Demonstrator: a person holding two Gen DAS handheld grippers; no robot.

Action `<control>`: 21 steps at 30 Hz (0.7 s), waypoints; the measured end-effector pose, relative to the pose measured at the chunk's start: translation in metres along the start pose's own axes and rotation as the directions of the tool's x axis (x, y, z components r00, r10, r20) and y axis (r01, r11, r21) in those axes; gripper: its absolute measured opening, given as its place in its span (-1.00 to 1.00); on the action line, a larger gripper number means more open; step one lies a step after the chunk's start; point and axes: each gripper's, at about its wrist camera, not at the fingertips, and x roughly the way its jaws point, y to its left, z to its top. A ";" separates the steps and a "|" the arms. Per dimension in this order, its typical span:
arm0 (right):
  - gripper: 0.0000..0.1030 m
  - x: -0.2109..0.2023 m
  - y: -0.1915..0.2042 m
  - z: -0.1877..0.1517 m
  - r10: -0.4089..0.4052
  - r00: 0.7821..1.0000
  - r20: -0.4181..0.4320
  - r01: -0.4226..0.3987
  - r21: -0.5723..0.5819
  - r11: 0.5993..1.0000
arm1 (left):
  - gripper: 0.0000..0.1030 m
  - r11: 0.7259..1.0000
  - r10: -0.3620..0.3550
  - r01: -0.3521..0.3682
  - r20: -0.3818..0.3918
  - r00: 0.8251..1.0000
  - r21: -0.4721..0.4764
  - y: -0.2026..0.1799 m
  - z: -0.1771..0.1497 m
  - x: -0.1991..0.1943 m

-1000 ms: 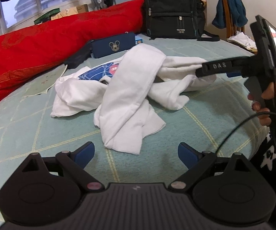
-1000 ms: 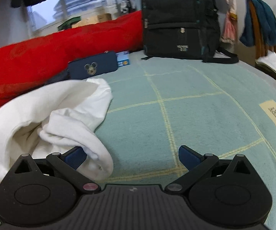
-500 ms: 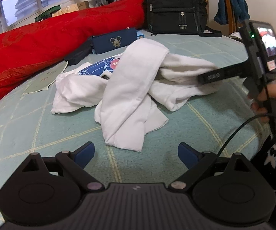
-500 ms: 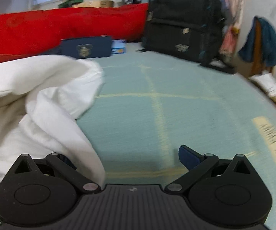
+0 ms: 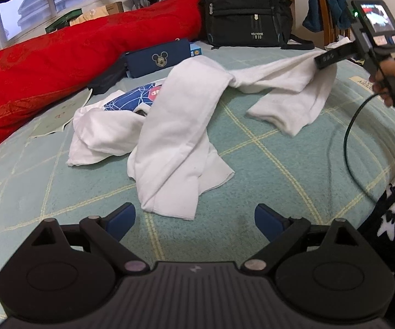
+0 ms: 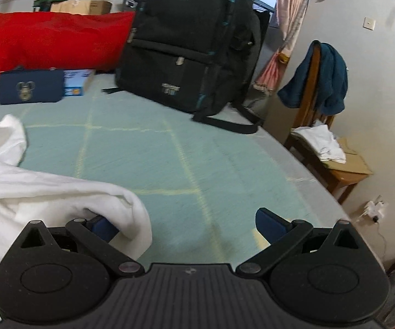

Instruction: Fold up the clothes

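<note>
A crumpled white garment point(image 5: 175, 126) with a blue print point(image 5: 131, 100) lies on the green checked bedspread point(image 5: 279, 170). My left gripper point(image 5: 194, 220) hovers open just in front of the garment's near hem, holding nothing. A hand point(image 5: 392, 74) holds my right gripper point(image 5: 323, 59) out at the right. One stretched part of the garment point(image 5: 279, 79) hangs from it. In the right wrist view the jaws of the right gripper point(image 6: 185, 223) stand wide apart, and white cloth point(image 6: 60, 192) is draped over its left finger.
A red quilt point(image 5: 60, 57) runs along the back left. Near it lie a navy pouch point(image 5: 156, 59) and a paper sheet point(image 5: 60, 112), and a black backpack point(image 5: 247, 11) stands behind. A wooden chair point(image 6: 323, 142) with clothes stands off the bed's right edge.
The right gripper has swung out to the right and away, drawing a part of the white garment out of the heap. The left gripper has hardly moved.
</note>
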 end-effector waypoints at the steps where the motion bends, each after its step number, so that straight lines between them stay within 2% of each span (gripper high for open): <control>1: 1.00 0.003 -0.003 0.003 -0.011 1.000 0.003 0.011 -0.007 1.000 | 0.82 1.000 0.002 -0.002 -0.003 1.000 -0.002 0.000 0.000 0.001; 7: 1.00 0.008 -0.013 0.025 -0.075 0.996 0.057 0.077 -0.026 0.997 | 0.82 1.000 0.001 -0.001 -0.013 1.000 0.005 -0.003 0.003 0.006; 11: 1.00 -0.009 -0.012 0.042 -0.031 0.992 0.124 0.029 0.011 1.000 | 0.82 1.000 0.003 -0.003 -0.017 1.000 0.006 -0.002 0.004 0.008; 16: 1.00 -0.037 0.014 0.051 0.097 0.977 0.190 -0.093 -0.033 0.995 | 0.82 1.000 -0.003 0.003 -0.015 1.000 0.006 -0.001 0.003 0.007; 19: 1.00 -0.050 0.033 0.053 0.192 0.963 0.188 -0.184 -0.063 0.981 | 0.82 1.000 -0.008 0.008 -0.011 1.000 0.002 0.001 0.002 0.006; 21: 1.00 -0.058 0.046 0.055 0.273 0.946 0.175 -0.262 -0.086 0.961 | 0.82 1.000 -0.010 0.010 -0.007 1.000 -0.002 0.003 0.001 0.004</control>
